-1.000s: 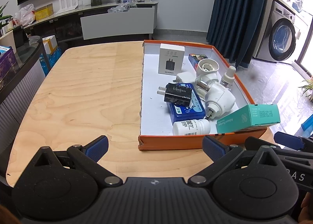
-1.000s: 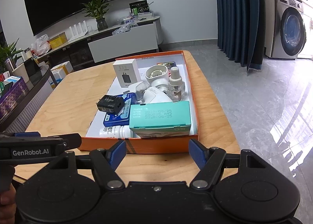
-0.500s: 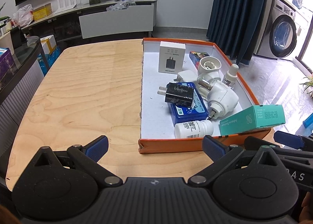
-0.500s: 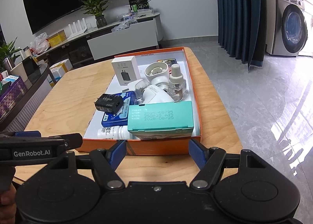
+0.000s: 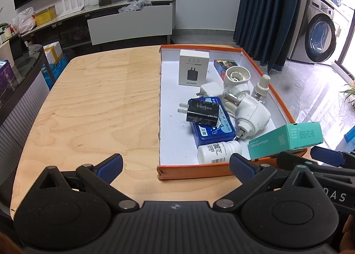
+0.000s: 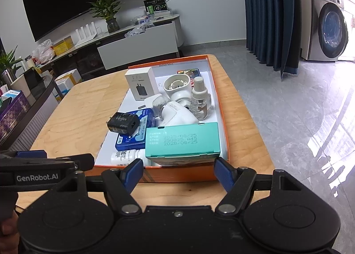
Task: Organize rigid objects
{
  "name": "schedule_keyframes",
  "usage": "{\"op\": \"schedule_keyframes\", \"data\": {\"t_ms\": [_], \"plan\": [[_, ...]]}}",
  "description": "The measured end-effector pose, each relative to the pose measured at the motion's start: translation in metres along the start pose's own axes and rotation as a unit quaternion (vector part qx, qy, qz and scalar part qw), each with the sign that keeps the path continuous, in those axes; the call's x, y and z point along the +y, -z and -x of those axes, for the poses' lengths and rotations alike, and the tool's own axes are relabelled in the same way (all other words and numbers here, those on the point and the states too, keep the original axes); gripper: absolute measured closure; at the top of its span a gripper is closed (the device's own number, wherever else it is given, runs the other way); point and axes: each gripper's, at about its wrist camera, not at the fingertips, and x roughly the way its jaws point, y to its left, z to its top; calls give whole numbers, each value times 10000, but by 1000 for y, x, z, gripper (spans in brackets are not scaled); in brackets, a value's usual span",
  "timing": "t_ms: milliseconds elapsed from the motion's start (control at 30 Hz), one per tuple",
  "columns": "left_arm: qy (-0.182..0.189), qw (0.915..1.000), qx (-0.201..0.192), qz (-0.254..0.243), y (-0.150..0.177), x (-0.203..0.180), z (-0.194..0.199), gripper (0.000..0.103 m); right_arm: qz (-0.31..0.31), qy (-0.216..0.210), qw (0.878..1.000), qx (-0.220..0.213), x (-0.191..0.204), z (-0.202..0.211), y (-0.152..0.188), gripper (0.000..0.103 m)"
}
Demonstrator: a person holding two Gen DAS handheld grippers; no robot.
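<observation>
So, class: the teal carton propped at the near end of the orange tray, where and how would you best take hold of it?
Probably across its two long side faces, coming from the near end and above. The teal carton rests tilted on the orange tray rim, its dated face up and its sides uncovered. The right gripper already faces it with open jaws that look about wide enough.
</observation>
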Motion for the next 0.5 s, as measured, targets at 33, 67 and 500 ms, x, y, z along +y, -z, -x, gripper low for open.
{"op": "schedule_keyframes", "data": {"t_ms": [33, 67, 500], "plan": [[6, 10000, 5, -12, -1, 0, 0, 0, -11, 6, 10000, -4, 0, 0, -1, 19], [10, 10000, 10, -17, -1, -1, 0, 0, -21, 13, 10000, -4, 0, 0, -2, 19], [63, 9999, 92, -39, -8, 1, 0, 0, -59, 17, 10000, -7, 1, 3, -11, 19]]}}
